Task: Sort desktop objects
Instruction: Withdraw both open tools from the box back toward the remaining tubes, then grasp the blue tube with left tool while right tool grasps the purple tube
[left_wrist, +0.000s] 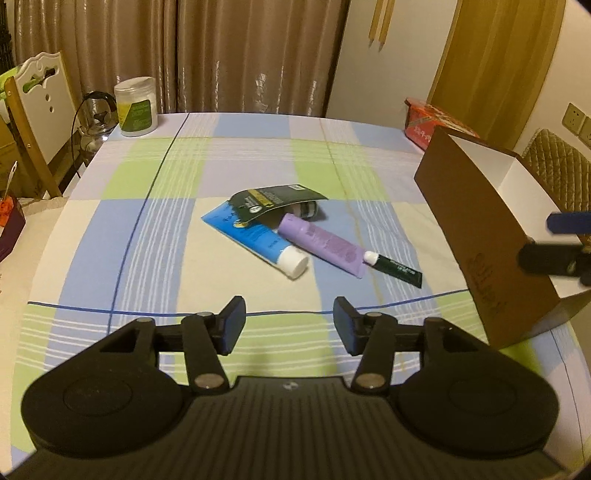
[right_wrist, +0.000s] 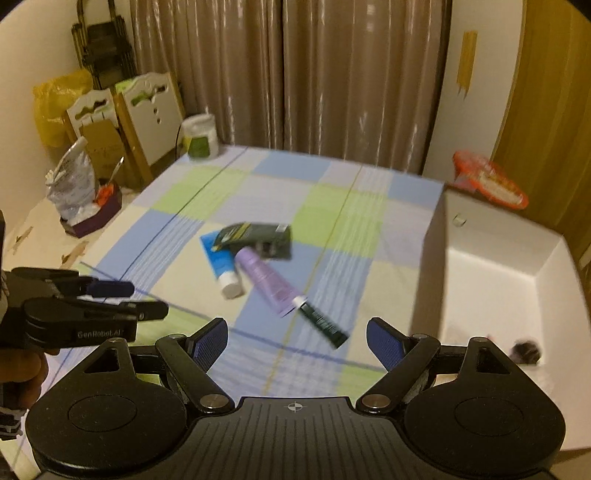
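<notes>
Your left tongs hover spread above the near part of the surface, which wears a checked cloth, and they hold nothing. Your right tongs are spread wide as well and empty, hanging above the cloth just left of the cardboard box.

The things to sort lie in a small heap mid-surface. A blue tube with a white cap lies flat, its cap end toward you. A dark green sachet lies across its far end. A lilac tube lies just right of the blue one, touching it. A slim dark green tube with a white cap sticks out from under the lilac tube's near end.

The box stands open at the right, white inside, with a small dark item in its near corner, too blurred to name.
</notes>
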